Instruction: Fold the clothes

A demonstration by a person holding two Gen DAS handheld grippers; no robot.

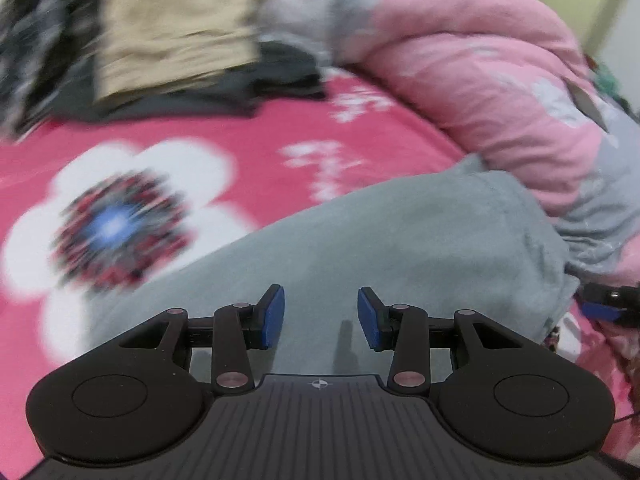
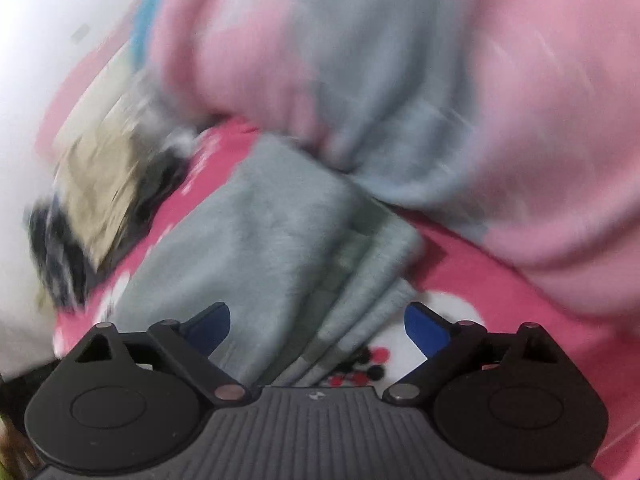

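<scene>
Both views are smeared, so I go by what holds steady. My left gripper (image 1: 321, 316) hangs over the grey fleece garment (image 1: 360, 232), jaws spread, nothing between them. My right gripper (image 2: 318, 330) is spread too, over the garment's stacked layered edges. The garment lies in layers on the pink flowered bedspread (image 1: 248, 136), beside the pink quilt (image 1: 472, 64); a tan and dark pile of clothes (image 1: 168, 32) sits beyond. If another fold is due, I'd pinch all layers at an edge together and keep corners aligned.
</scene>
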